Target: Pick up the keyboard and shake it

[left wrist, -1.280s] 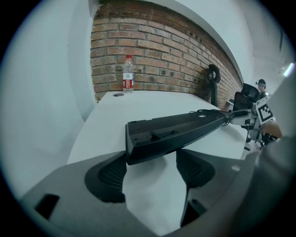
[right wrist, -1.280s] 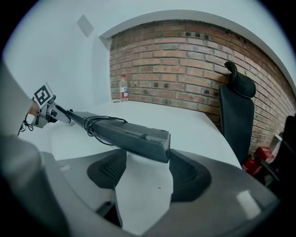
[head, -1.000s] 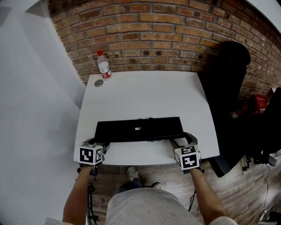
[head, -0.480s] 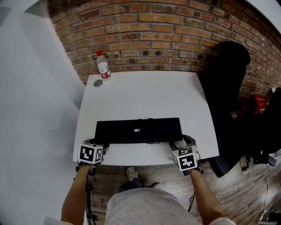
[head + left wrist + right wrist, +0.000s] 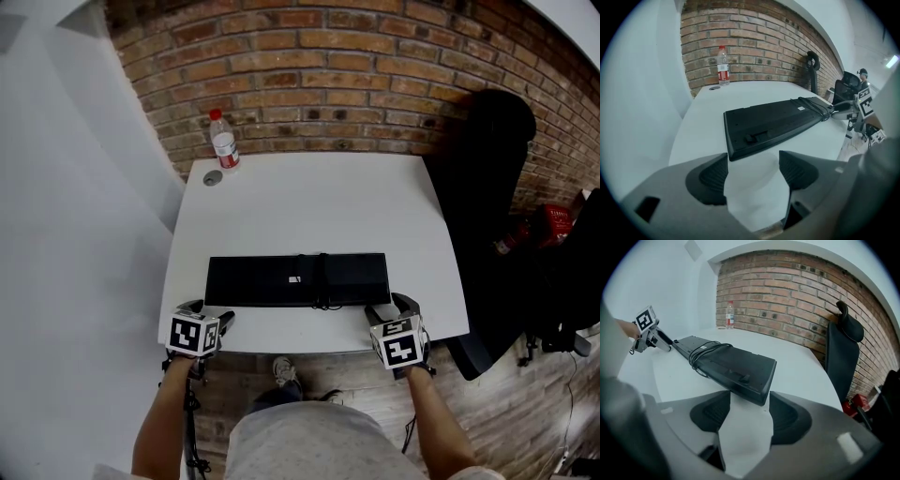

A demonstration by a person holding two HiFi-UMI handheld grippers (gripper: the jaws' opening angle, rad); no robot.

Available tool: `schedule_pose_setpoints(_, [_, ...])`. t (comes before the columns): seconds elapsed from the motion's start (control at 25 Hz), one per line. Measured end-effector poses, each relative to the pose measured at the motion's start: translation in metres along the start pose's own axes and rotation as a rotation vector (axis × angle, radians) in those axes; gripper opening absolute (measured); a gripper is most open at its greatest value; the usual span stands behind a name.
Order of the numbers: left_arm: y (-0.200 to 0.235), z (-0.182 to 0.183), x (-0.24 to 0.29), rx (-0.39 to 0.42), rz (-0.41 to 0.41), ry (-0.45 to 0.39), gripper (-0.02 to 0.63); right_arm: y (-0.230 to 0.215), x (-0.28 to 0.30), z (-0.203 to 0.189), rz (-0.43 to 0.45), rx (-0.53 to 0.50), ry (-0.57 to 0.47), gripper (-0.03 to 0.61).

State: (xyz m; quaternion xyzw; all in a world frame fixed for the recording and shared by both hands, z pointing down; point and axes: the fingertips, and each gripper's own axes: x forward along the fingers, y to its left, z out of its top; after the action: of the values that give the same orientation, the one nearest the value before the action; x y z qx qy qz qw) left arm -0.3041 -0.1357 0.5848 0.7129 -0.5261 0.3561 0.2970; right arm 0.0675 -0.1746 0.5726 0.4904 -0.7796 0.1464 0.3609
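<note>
Left claw (image 5: 210, 312): you hold it wide open at the near left corner of the surface (image 5: 309, 202). Only bare white top lies between its pads. The left end of the keyboard (image 5: 296, 278) sits just ahead of the tips, untouched.
Right claw (image 5: 389, 307): open too, though narrower, and its jaws have just been closing. The keyboard's near right corner reaches just into the mouth between the tips, and the pads do not press on it.
Keyboard: black, lying flat on the near half of the surface in front of you. It runs lengthwise between your two claws, its smooth back face up with a small white label.
Cable (image 5: 701, 352): black, looped round the keyboard a little right of its middle.
Surface: white, set against a brick wall (image 5: 328, 66).
Bottle (image 5: 223, 142): clear with a red cap and label, upright at the far left corner, well apart from the keyboard. A small grey disc (image 5: 213, 177) lies just beside it.
Chair (image 5: 483, 216): black, at the surface's right side.
</note>
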Motion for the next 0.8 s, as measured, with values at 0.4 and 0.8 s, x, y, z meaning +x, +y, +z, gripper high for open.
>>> schedule_pose_setpoints(0.4, [-0.037, 0.04, -0.029, -0.024, -0.028, -0.177, 0.307, 0.01, -0.027, 0.034, 0.04, 0.027, -0.104, 0.229])
schedule_pose_setpoints(0.8, [-0.08, 0.098, -0.071, 0.001, -0.055, -0.409, 0.204, 0.03, -0.053, 0.085, 0.101, 0.031, -0.24, 0.141])
